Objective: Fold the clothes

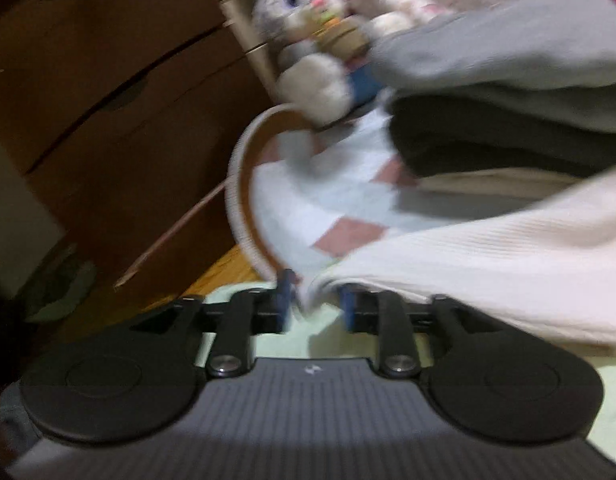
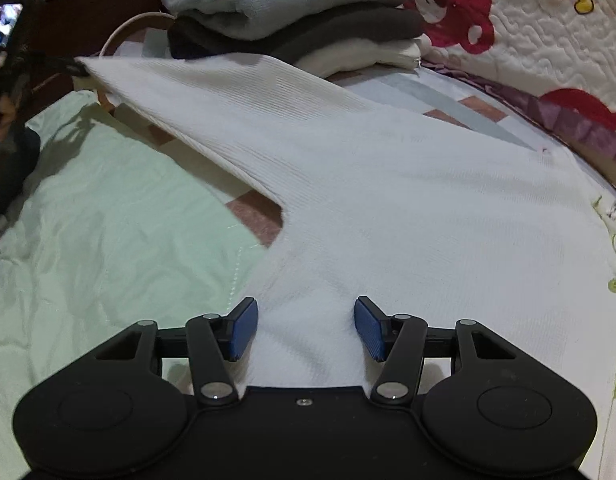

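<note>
Right tool [image 2: 306,328] wide over white sweater [image 2: 387,200] — folded stack [image 2: 292,20] sharp; left tool [image 1: 313,304] parted — blurred.

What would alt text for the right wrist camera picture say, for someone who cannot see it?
A white ribbed sweater lies spread on a bed, one sleeve stretched off to the left. The right gripper stands open over its near edge, blue pads either side of the fabric. Behind sits a stack of folded clothes, grey on top.
</note>
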